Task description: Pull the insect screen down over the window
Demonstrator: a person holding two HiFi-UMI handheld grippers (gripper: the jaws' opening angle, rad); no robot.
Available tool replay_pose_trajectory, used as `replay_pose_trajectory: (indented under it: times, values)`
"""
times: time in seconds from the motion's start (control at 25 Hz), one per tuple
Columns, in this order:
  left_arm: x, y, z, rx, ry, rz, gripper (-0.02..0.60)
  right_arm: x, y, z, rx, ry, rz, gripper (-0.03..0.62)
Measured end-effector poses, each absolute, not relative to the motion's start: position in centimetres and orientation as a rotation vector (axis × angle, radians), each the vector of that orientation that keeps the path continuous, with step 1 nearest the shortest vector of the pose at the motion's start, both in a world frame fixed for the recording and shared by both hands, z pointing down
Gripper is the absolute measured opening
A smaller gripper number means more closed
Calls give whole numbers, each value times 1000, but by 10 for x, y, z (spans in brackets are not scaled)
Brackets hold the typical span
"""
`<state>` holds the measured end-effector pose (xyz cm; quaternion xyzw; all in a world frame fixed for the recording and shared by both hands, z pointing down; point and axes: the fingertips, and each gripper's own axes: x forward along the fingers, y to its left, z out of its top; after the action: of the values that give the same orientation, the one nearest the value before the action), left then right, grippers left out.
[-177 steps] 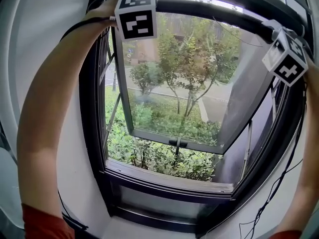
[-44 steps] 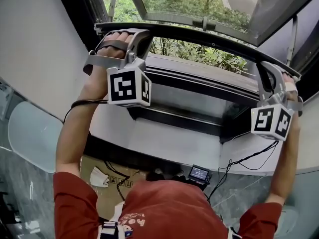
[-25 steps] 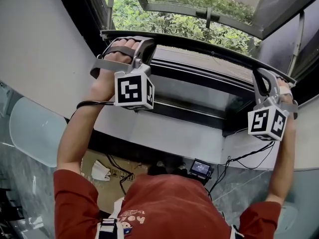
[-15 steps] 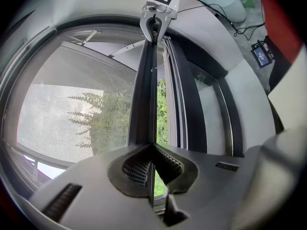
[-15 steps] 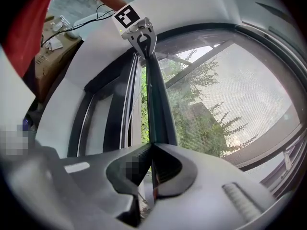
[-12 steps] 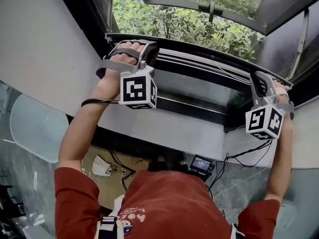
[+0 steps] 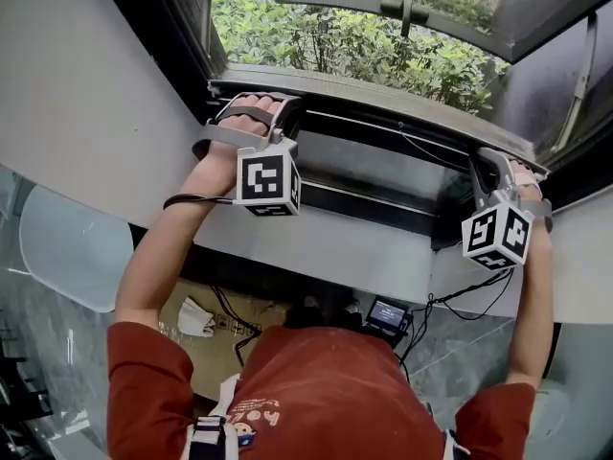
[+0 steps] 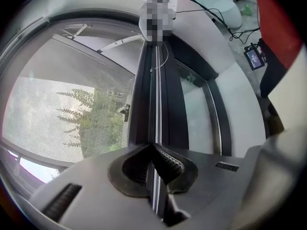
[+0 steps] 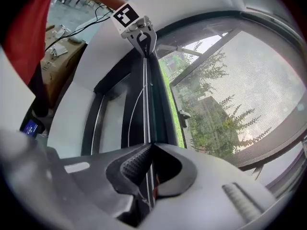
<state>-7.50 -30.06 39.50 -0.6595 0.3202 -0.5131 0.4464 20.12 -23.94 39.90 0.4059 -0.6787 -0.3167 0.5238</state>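
The insect screen's dark pull bar (image 7: pixel 383 123) lies across the window just above the lower frame (image 7: pixel 374 204). Grey mesh (image 8: pixel 53 114) stretches over the opening behind it, and it also shows in the right gripper view (image 9: pixel 244 104). My left gripper (image 7: pixel 283 103) is shut on the bar's left end, its ridged pads pinching the thin rail (image 8: pixel 154 128). My right gripper (image 7: pixel 485 157) is shut on the right end of the same rail (image 9: pixel 147 123). Each gripper view shows the other gripper at the bar's far end: the right gripper (image 8: pixel 159 6), the left gripper (image 9: pixel 139 32).
Beyond the mesh the outer sash (image 7: pixel 402 8) stands swung open over green shrubs (image 7: pixel 383 56). Below the white sill (image 7: pixel 316 247) are a cardboard box (image 7: pixel 206 329), a small device with a lit screen (image 7: pixel 387 314) and trailing cables (image 7: pixel 460 310). A pale rounded chair (image 7: pixel 67 247) stands left.
Both grippers have kept their grip and drawn the bar from the top of the window to just above the lower frame; in the last second it dropped a little further.
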Motion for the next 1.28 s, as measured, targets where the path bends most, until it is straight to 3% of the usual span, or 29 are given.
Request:
replay_pose_trajectory:
  times: [1.28]
  values:
    - [-74, -311, 401, -1646, 777, -1260, 17, 204, -253, 406, 998, -1645, -760, 26]
